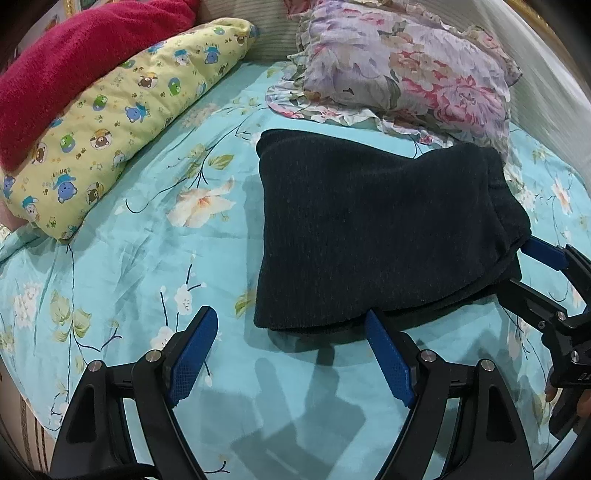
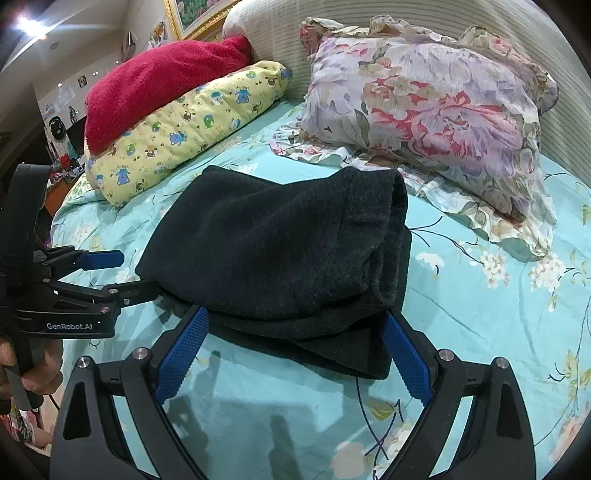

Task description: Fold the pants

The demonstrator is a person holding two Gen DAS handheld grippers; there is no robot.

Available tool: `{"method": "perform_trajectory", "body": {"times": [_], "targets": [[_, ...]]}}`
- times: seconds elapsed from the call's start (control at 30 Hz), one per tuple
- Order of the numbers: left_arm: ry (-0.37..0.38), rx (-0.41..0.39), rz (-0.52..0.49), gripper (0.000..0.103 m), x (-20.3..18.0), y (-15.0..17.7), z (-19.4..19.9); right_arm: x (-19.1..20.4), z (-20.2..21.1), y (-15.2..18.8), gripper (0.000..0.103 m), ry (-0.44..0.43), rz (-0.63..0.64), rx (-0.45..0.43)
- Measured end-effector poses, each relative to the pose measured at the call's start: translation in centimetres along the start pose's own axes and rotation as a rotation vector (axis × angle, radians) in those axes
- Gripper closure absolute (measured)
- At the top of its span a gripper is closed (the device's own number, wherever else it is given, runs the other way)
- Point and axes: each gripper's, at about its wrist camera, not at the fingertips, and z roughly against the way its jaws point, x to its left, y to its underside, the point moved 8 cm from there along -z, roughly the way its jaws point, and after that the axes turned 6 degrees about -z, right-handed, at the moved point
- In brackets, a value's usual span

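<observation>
The dark navy pants (image 1: pixel 373 225) lie folded in a thick bundle on the turquoise floral bedsheet (image 1: pixel 155 266); they also show in the right wrist view (image 2: pixel 280 243). My left gripper (image 1: pixel 288 328) is open at the bundle's near left edge, its right fingertip touching the cloth. My right gripper (image 2: pixel 295 325) is open, its fingers astride the bundle's near edge. The right gripper shows in the left wrist view (image 1: pixel 524 269) at the bundle's right side. The left gripper shows in the right wrist view (image 2: pixel 122 273) at the bundle's left side, open.
A yellow cartoon-print pillow (image 1: pixel 122 140) with a red blanket (image 1: pixel 74 62) on it lies at the left. A floral pillow (image 1: pixel 406 70) lies behind the pants by the ribbed headboard (image 2: pixel 424 18). The sheet (image 2: pixel 480 314) stretches right of the pants.
</observation>
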Motion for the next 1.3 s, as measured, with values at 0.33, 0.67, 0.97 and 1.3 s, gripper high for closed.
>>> {"method": "perform_trajectory", "body": {"times": [0.33,0.67,0.97,1.3], "targets": [[-0.010,-0.013,-0.008,0.020,0.0,-0.5,0.3,-0.1,0.5,-0.6,0.010,0.006,-0.008,-0.017],[-0.008,-0.021,-0.005,0.020,0.0,-0.9,0.5,-0.2,0.5,-0.8,0.010,0.008,-0.011,-0.024],[-0.010,-0.021,-0.011,0.020,0.0,-1.3,0.4,-0.3,0.5,-1.2,0.010,0.005,-0.022,-0.032],[0.002,-0.011,0.014,0.020,-0.2,-2.0,0.2,-0.4,0.9,-1.5,0.010,0.011,-0.044,-0.037]]}}
